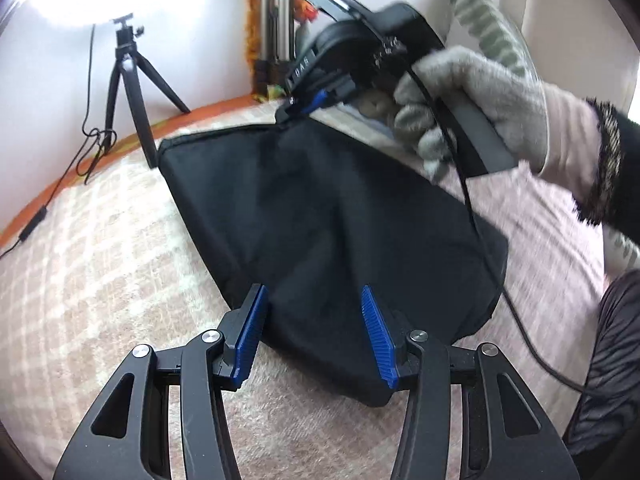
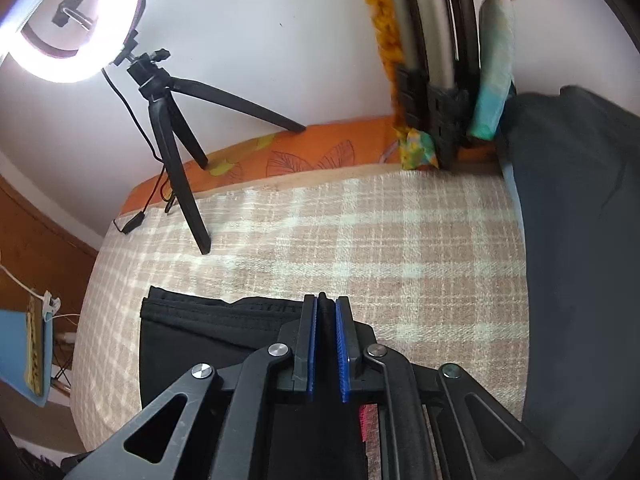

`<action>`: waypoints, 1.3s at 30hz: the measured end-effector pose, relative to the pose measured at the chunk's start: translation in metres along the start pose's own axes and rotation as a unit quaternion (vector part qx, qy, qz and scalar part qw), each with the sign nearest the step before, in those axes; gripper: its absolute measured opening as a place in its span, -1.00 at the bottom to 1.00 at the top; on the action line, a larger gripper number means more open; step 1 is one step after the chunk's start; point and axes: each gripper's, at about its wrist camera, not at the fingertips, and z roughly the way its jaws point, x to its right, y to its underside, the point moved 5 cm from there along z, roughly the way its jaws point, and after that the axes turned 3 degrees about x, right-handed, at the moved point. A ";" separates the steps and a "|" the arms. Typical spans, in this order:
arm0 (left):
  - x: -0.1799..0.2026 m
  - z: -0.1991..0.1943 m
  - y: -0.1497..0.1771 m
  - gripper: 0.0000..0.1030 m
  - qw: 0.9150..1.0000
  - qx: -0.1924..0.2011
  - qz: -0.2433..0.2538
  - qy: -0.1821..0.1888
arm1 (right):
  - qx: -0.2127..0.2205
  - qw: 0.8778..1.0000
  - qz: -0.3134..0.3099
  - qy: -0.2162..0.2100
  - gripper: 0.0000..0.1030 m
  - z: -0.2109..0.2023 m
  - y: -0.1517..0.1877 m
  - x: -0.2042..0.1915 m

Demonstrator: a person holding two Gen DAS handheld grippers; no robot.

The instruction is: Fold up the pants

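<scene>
Pinching far corner of black fabric pants [image 1: 320, 216], right gripper [image 2: 327, 340] risking slip; left gripper [image 1: 316, 336] hovering spread, unfolded edge sagging.

Black pants [image 1: 320, 216] on plaid-covered bed [image 1: 100, 280]

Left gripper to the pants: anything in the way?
Nothing visible. The left gripper hangs open right over the near edge of the black pants, with only the checked blanket around. The right gripper is at the far corner, clear of that path.
</scene>
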 end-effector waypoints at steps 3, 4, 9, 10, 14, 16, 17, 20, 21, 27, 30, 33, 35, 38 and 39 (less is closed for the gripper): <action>-0.004 0.005 0.009 -0.07 1.000 -0.015 -0.008 0.002 | -0.005 1.000 -0.013 0.009 -0.88 0.005 0.003 -0.001; -0.005 0.004 0.010 -0.07 1.000 -0.015 -0.011 0.003 | -0.008 1.000 -0.014 0.012 -0.87 0.009 0.004 -0.002; -0.020 -0.015 0.014 -0.07 0.998 -0.017 -0.063 0.014 | -0.005 1.000 0.000 -0.010 -0.20 -0.004 0.001 0.001; -0.029 -0.021 0.015 -0.06 0.996 -0.015 -0.091 0.019 | 0.003 1.000 0.003 -0.021 0.04 -0.014 0.000 0.003; -0.059 -0.027 0.016 -0.06 0.983 -0.014 -0.180 0.038 | 0.010 0.998 0.004 -0.058 0.42 -0.050 0.012 0.012; -0.066 -0.025 0.014 -0.06 0.975 -0.014 -0.213 0.057 | 0.006 0.997 0.014 -0.078 0.52 -0.060 0.024 0.017; -0.067 -0.022 0.013 -0.06 0.973 -0.017 -0.221 0.066 | 0.000 0.995 0.022 -0.098 0.52 -0.065 0.034 0.022; -0.064 -0.012 0.009 -0.06 0.973 -0.023 -0.220 0.071 | -0.013 0.991 0.038 -0.129 0.58 -0.068 0.055 0.029; -0.063 -0.009 0.009 -0.06 0.972 -0.026 -0.221 0.071 | -0.017 0.990 0.040 -0.135 0.60 -0.067 0.061 0.030; -0.063 0.009 0.009 -0.06 0.962 -0.039 -0.254 0.098 | -0.026 0.988 0.026 -0.152 0.62 -0.052 0.076 0.024; -0.057 0.010 0.006 -0.11 0.962 -0.029 -0.250 0.106 | -0.032 0.986 0.020 -0.160 0.60 -0.043 0.078 0.019; -0.053 0.007 0.006 -0.12 0.966 -0.024 -0.235 0.102 | -0.052 0.984 0.007 -0.170 0.63 -0.032 0.090 0.012; -0.052 0.009 0.004 -0.12 0.967 -0.023 -0.232 0.099 | -0.035 0.986 -0.019 -0.160 0.66 -0.032 0.092 0.005; -0.054 0.016 0.004 -0.13 0.967 -0.024 -0.236 0.091 | -0.033 0.985 -0.017 -0.167 0.66 -0.032 0.093 0.006; -0.055 0.018 0.004 -0.13 0.966 -0.024 -0.239 0.093 | -0.031 0.984 -0.011 -0.174 0.60 -0.033 0.094 0.008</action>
